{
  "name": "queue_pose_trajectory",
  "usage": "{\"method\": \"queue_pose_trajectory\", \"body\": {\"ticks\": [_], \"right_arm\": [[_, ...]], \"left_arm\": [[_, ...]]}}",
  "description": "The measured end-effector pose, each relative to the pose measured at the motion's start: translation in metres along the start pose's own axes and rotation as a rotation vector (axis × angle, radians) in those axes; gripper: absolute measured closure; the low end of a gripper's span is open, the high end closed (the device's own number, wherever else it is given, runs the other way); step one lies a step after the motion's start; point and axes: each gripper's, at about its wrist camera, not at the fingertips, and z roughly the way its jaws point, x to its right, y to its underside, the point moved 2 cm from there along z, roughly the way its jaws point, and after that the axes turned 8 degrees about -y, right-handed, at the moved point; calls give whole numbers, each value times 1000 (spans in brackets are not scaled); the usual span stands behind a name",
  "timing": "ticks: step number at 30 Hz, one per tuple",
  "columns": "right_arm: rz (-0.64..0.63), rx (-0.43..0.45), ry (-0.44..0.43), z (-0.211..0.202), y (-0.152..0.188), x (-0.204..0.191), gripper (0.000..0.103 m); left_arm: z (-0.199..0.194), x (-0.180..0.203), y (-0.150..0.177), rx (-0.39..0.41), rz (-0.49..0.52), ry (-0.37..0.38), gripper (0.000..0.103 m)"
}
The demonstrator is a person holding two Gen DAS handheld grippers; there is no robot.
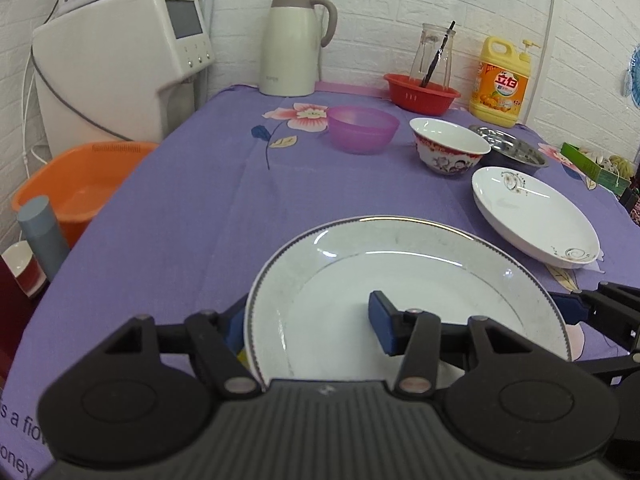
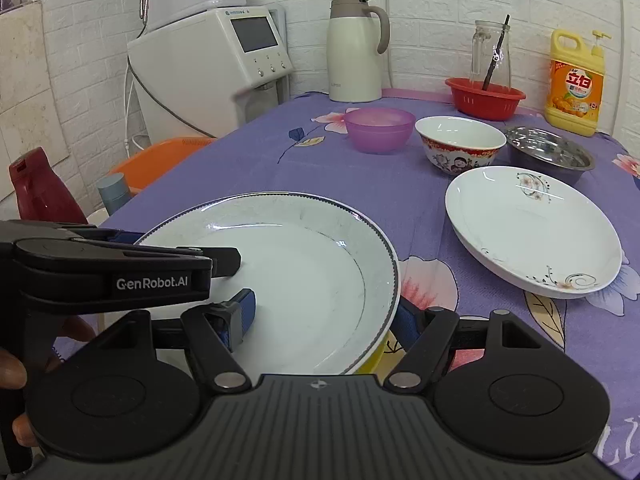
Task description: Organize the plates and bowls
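A large white plate with a grey dotted rim [image 1: 400, 280] [image 2: 304, 264] lies at the near edge of the purple floral tablecloth [image 1: 224, 184]. My left gripper [image 1: 308, 324] straddles its left rim, jaws wide, one finger inside the plate, one outside. My right gripper [image 2: 324, 312] straddles its right rim the same way. A yellow thing [image 2: 374, 356] shows under the plate's near edge. A white floral plate [image 1: 532, 216] [image 2: 532, 232] lies to the right. Behind stand a purple plastic bowl [image 1: 362, 128] [image 2: 378, 128], a red-patterned china bowl [image 1: 450, 146] [image 2: 460, 146] and a steel bowl [image 1: 512, 152] [image 2: 550, 154].
At the back stand a cream thermos jug [image 1: 292, 44], a red basket with a glass jar [image 1: 420, 94] and a yellow detergent bottle [image 1: 500, 84]. A white water dispenser [image 1: 120, 64] and an orange basin [image 1: 80, 188] are left of the table. A green box [image 1: 592, 166] lies far right.
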Motion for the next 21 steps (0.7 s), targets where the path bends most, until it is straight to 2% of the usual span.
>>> {"method": "queue_pose_trajectory", "body": {"ticks": [3, 6, 9, 12, 16, 21], "right_arm": [[-19, 0, 17, 1, 2, 0, 0], [-27, -25, 22, 5, 6, 2, 0], [-34, -53, 8, 12, 10, 1, 0], [5, -25, -12, 6, 7, 6, 0], [66, 75, 7, -14, -2, 19, 0], [123, 125, 29, -29, -10, 45, 0]], "left_arm": [[2, 1, 2, 4, 15, 3, 52], [-3, 7, 3, 57, 68, -18, 48], [-9, 12, 2, 94, 99, -29, 40], [-16, 8, -4, 114, 67, -13, 37], [-19, 6, -14, 117, 7, 17, 28], [-12, 18, -29, 90, -34, 61, 28]]}}
